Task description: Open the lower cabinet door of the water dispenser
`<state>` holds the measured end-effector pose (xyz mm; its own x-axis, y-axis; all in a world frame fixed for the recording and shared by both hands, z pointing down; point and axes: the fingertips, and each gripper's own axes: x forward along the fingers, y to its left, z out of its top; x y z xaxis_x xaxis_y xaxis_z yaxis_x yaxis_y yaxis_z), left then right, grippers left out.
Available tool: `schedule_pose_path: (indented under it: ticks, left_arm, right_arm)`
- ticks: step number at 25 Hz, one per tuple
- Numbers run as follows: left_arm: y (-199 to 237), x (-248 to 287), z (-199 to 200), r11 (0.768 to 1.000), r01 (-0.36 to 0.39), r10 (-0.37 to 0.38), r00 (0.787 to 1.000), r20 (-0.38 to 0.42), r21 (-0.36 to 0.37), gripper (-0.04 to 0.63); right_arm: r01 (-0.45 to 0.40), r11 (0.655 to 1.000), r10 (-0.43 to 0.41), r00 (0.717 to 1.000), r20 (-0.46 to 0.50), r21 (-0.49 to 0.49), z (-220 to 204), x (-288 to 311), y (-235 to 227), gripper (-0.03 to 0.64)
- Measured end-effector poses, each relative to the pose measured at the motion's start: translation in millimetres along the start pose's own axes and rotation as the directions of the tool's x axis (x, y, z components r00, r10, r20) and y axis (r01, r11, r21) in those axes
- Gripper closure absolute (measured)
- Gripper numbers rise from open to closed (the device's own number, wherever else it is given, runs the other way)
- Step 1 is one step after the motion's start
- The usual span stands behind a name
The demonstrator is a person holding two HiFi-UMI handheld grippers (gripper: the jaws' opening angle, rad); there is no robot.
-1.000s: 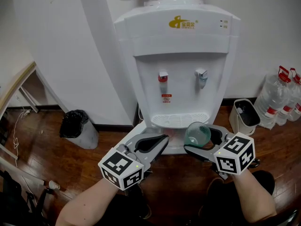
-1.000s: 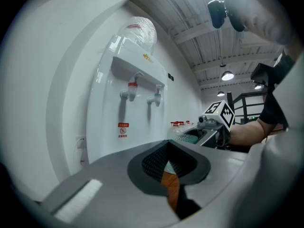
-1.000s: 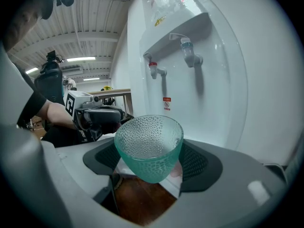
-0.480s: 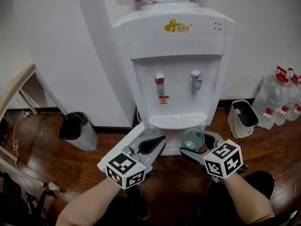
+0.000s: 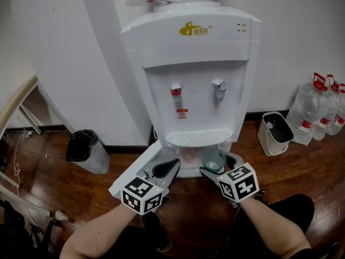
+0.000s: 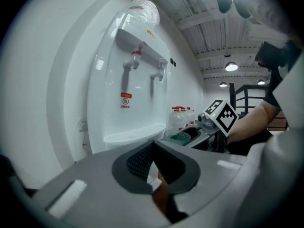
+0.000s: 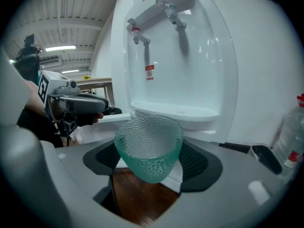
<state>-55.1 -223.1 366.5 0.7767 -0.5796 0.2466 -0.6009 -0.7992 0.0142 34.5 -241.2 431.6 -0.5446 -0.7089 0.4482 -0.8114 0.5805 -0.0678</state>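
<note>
The white water dispenser stands against the wall, with a red tap and a blue tap over its drip tray. Its lower cabinet door hangs swung out to the left. My left gripper is low in front of the cabinet, beside the door's edge, its jaws shut with nothing between them. My right gripper is just right of it, shut on a dimpled green glass cup, which it holds upright below the drip tray. The cabinet's inside is mostly hidden.
A bin lined with a black bag stands on the wooden floor at the left. A small white bin and several large water bottles are at the right. A wooden desk edge juts in at far left.
Both grippers have sunk toward the floor in front of the dispenser's lower part. The left gripper's jaws, apart a second ago, have closed. The cup stays in the right gripper.
</note>
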Motion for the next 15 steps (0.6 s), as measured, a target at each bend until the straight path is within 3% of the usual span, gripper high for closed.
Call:
schedule_pose_path:
  ticks: [5,8,15]
  left_arm:
    - [5.5,7.4,-13.8,0.999,-0.030,0.029,0.999,-0.031,-0.030,0.595]
    - [6.0,17.3,-18.2,0.998,-0.043,0.042,0.999,-0.016,-0.052,0.595]
    - [15.2,40.7,-46.2,0.988,-0.125,0.126,0.992,0.003,-0.087,0.595]
  right_arm:
    - [0.001,1.000,-0.001,1.000,-0.001,0.030,-4.0,9.1,2.9,0.236]
    - [0.018,0.997,-0.016,1.000,-0.022,0.081,-22.2,20.5,4.0,0.236]
    - [0.078,0.992,-0.072,0.996,-0.056,0.101,-65.9,41.4,-3.3,0.236]
